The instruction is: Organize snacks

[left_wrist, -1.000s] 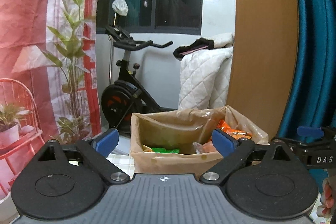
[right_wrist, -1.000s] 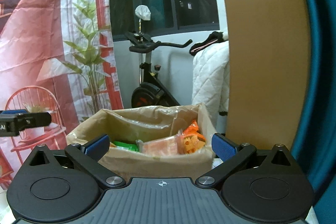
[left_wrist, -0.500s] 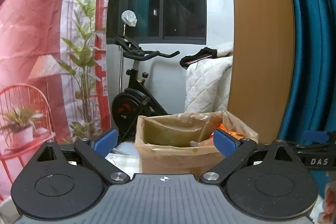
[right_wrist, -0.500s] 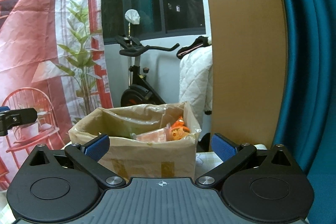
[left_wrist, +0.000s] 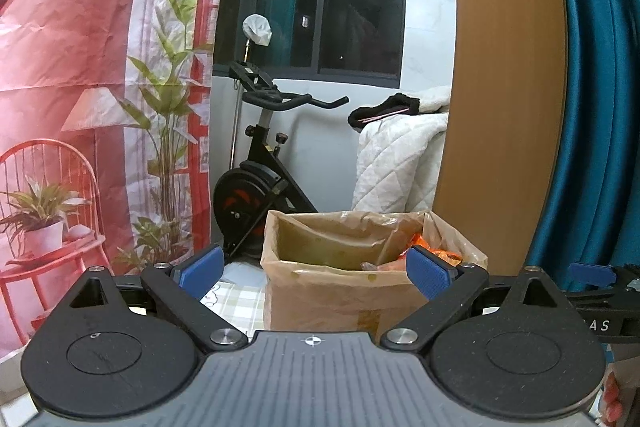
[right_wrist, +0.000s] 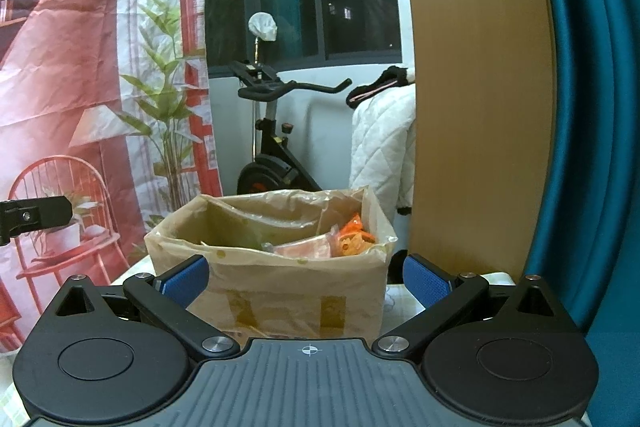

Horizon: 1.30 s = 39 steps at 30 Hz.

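Lined cardboard box (right_wrist: 280, 291) upright, mouth upward, long axis left–right, snack packets (right_wrist: 352, 241) inside, left gripper (left_wrist: 316, 273) and right gripper (right_wrist: 306, 279) wide, empty.

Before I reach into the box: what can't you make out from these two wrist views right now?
- Bottom of the cardboard box: hidden by its front wall, both views.
- Snacks: only orange tops show above the rim; count and labels unreadable.
- Table: mostly covered by the left gripper body.
- Right gripper: jaws spread, empty.
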Available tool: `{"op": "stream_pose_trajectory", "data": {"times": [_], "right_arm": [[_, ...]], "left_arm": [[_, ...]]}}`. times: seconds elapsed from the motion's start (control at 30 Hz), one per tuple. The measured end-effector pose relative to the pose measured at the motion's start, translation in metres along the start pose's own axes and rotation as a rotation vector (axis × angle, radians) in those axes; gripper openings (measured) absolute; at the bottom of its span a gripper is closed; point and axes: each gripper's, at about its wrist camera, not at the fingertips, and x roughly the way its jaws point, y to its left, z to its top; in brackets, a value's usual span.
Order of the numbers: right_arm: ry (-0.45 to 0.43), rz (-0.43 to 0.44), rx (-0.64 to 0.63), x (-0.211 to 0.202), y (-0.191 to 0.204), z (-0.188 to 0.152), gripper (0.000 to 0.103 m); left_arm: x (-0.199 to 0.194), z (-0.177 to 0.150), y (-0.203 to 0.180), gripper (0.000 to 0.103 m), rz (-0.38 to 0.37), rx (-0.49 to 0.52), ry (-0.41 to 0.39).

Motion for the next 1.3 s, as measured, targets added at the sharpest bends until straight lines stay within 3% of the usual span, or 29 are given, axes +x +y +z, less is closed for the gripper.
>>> {"op": "stream_pose_trajectory", "data": {"times": [0.4,1.3], "right_arm": [[0.002,0.004,0.005,-0.0002,0.0006,0.0,0.102],[0.003,0.005,0.011,-0.0003,0.0008,-0.0017,0.102]], "left_arm": [[-0.0005,-0.0038,-0.0029,0.099,0.026,0.008,0.013],[0.0028,-0.006,0.0003,0.099,-0.005,-0.02,0.047]]}}
